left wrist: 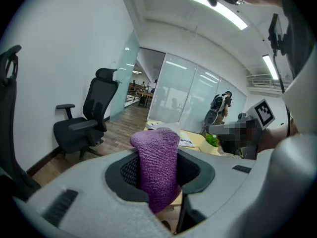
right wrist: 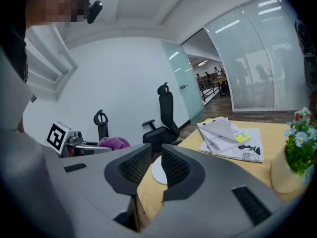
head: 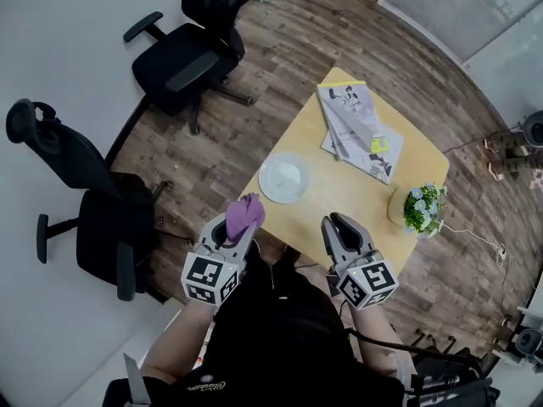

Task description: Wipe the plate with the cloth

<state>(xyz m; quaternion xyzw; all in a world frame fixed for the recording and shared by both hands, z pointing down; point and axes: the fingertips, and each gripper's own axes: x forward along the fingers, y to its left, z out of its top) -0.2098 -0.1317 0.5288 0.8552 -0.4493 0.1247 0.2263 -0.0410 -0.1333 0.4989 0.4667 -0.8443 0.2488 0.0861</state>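
We're in an office. Black swivel chairs (head: 191, 53) sit on wood-plank flooring (head: 288, 49) at the head view's upper left. At centre, a small yellow table (head: 339, 202) carries printed papers (head: 356, 130) and a potted plant (head: 420, 209). Glass partitions (left wrist: 183, 100) fill the middle of the left gripper view, with strip lights (left wrist: 223, 9) glowing at the top.

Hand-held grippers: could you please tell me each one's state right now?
Left hand-held gripper: closed on the purple cloth.
Right hand-held gripper: closed or nearly so, empty.

Plate (head: 284, 177) on table (head: 339, 210), near papers (head: 361, 130)
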